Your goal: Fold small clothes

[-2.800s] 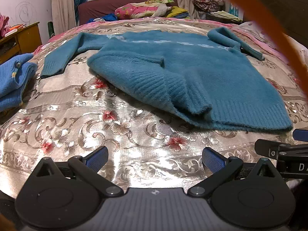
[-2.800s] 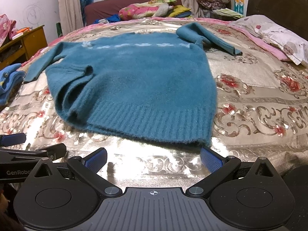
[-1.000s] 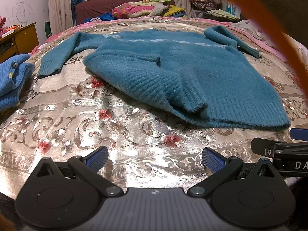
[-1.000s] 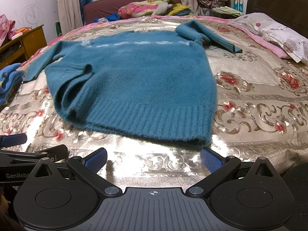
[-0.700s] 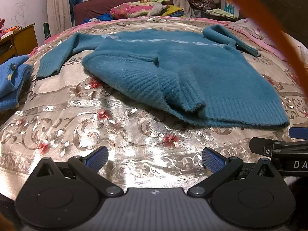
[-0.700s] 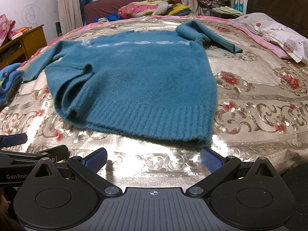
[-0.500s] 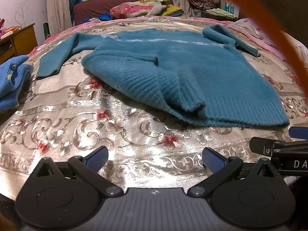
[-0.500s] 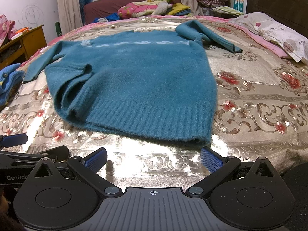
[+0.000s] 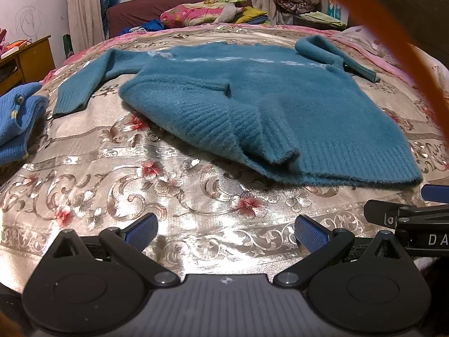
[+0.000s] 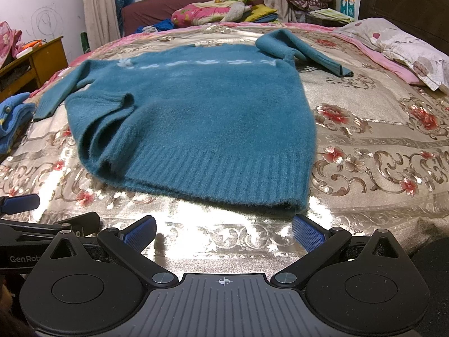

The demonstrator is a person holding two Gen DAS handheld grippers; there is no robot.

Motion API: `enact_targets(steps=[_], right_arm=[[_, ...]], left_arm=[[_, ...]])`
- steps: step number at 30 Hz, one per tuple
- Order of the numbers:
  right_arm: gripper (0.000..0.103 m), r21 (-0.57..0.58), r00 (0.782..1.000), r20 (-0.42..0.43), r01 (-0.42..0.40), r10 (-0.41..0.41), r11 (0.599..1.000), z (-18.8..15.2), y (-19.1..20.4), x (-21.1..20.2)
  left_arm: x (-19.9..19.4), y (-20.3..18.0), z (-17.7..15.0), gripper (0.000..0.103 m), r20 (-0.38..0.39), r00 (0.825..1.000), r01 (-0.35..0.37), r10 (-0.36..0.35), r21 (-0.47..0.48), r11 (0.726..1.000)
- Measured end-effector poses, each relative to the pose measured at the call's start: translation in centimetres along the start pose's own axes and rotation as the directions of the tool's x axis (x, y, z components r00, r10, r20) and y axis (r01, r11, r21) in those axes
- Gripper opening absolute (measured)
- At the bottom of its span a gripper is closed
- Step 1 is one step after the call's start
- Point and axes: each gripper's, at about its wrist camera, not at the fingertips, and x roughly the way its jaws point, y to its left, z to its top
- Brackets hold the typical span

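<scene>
Teal sweater (image 9: 252, 98) (image 10: 202, 112), lying flat on the bed (image 9: 182, 196) (image 10: 378, 146) with its ribbed hem toward the near edge; the hem's left corner is folded over on itself, one sleeve extends toward the left edge, the other is bent near the far right. Left gripper (image 9: 224, 229) and right gripper (image 10: 223, 229) hover over the near edge, fingers (image 9: 141, 229) (image 10: 307, 231) apart, holding nothing. A folded blue garment (image 9: 16, 123) rests at the left edge.
</scene>
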Motion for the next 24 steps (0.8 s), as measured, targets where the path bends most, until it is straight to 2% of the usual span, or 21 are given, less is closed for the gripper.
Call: enact_targets(steps=[17, 24], right_arm=[[0.102, 0.024, 1.000, 0.012, -0.008, 0.007, 1.000, 0.5, -0.3, -0.2], [0.102, 0.034, 1.000, 0.019, -0.016, 0.015, 0.999, 1.2, -0.5, -0.2]], left_arm=[[-0.3, -0.4, 1.4, 0.103, 0.015, 1.000, -0.005, 0.005, 0.025, 1.000], [0.2, -0.2, 2.8, 0.103, 0.035, 0.999, 0.015, -0.017, 0.050, 0.999]])
